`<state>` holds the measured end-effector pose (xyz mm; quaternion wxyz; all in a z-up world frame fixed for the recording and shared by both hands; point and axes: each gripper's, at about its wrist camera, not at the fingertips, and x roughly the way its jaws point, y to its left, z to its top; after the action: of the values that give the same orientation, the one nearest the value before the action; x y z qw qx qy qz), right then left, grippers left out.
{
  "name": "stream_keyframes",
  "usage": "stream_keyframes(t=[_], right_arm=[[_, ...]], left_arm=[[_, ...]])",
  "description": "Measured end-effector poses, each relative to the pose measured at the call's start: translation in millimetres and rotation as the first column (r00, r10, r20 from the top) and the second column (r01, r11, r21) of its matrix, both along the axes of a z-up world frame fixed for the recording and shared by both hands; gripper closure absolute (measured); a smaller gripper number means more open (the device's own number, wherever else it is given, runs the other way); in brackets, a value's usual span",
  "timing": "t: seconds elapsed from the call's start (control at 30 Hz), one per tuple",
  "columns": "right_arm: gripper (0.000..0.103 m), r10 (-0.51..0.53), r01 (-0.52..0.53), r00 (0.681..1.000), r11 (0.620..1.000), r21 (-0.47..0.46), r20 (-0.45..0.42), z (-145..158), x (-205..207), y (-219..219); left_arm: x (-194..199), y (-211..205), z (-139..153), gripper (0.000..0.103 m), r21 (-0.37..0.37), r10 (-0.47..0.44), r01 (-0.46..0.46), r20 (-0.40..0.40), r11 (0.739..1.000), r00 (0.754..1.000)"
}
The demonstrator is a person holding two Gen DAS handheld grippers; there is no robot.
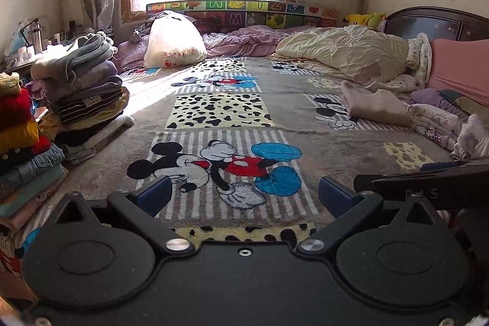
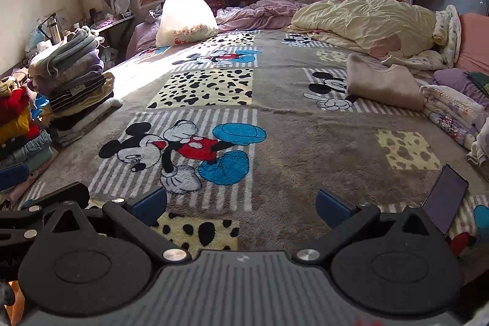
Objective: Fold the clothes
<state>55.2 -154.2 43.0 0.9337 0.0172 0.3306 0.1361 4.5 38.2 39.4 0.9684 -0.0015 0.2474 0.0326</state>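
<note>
Clothes wait on both sides of me: two folded stacks (image 1: 82, 87) sit at the left edge of the cartoon-mouse blanket (image 1: 321, 124), and a looser heap (image 2: 452, 109) lies along the right edge, with a pale beige garment (image 2: 382, 84) spread flattest and nearest the open middle. I judge that beige piece to be the next one to fold, though nothing confirms it.

My left gripper (image 1: 244, 197) hangs low over the blanket with its blue pads set wide apart and nothing between them. My right gripper (image 2: 241, 203) sits just beside it, also spread wide and empty. Both are well apart from any garment.

The beige piece looks like soft knit, light and floppy, so it will sag and drag on the fuzzy blanket pile rather than slide. I would pinch it at two points along one edge, at the shoulders or the hem corners, one gripper each, and lift enough to clear the blanket. Pinching too deep risks catching the blanket as well.

A phone (image 2: 446, 197) lies on the blanket near my right gripper; I want to keep the cloth from sweeping over it.
</note>
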Motion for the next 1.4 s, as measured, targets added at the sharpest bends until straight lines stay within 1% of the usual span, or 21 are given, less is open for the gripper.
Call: stream_keyframes(t=[0.07, 0.17, 0.3, 0.37, 0.4, 0.53, 0.57, 0.73, 0.9, 1.13, 1.4], right_arm=[[0.000, -0.021, 0.021, 1.000, 1.000, -0.005, 0.004, -1.8, -3.1, -5.8], [0.000, -0.049, 0.049, 0.999, 0.999, -0.019, 0.008, -3.3, -5.7, -15.0], [0.000, -0.084, 0.084, 0.996, 0.996, -0.031, 0.011, -2.6, -7.4, -25.8], [0.000, -0.090, 0.091, 0.996, 0.995, -0.033, 0.016, -2.1, -9.2, -30.9], [0.000, -0.092, 0.093, 0.996, 0.995, -0.035, 0.018, -2.3, -10.0, -32.5], [0.000, -0.091, 0.091, 0.996, 0.995, -0.049, 0.009, -6.1, -12.9, -35.9], [0.000, -0.090, 0.090, 0.996, 0.995, -0.052, 0.006, -7.5, -13.4, -35.9], [0.000, -0.085, 0.083, 0.996, 0.994, -0.065, -0.018, -15.6, -16.2, -35.3], [0.000, -0.086, 0.083, 0.996, 0.994, -0.075, -0.039, -21.8, -17.0, -35.5], [0.000, -0.085, 0.081, 0.995, 0.994, -0.079, -0.055, -24.6, -17.4, -35.9], [0.000, -0.075, 0.072, 0.996, 0.995, -0.073, -0.047, -20.9, -19.0, -34.5]], left_arm=[[-0.5, -9.6, -0.6, 0.000, 0.039, 0.012, -0.012, 0.004, 0.999, 1.000], [-0.9, -21.7, -0.7, 0.000, 0.063, 0.042, -0.043, 0.019, 0.997, 0.999], [10.4, -24.8, -4.0, 0.000, 0.020, 0.058, -0.057, -0.059, 0.998, 0.997], [13.1, -25.2, -7.1, 0.000, 0.021, 0.075, -0.074, -0.069, 0.997, 0.995], [15.9, -23.2, -9.6, 0.000, 0.010, 0.085, -0.085, -0.080, 0.996, 0.993], [24.4, -13.3, -20.1, 0.000, -0.063, 0.084, -0.093, -0.132, 0.994, 0.988], [25.0, -12.5, -22.1, 0.000, -0.069, 0.081, -0.091, -0.137, 0.993, 0.987], [24.2, -15.7, -26.9, 0.000, -0.035, 0.081, -0.086, -0.132, 0.996, 0.988], [18.7, -20.5, -30.0, 0.000, -0.032, 0.067, -0.072, -0.138, 0.997, 0.988], [14.3, -29.3, -34.9, 0.000, 0.051, 0.093, -0.087, -0.122, 0.995, 0.988], [13.2, -25.4, -36.2, 0.000, 0.034, 0.093, -0.089, -0.129, 0.995, 0.987]])
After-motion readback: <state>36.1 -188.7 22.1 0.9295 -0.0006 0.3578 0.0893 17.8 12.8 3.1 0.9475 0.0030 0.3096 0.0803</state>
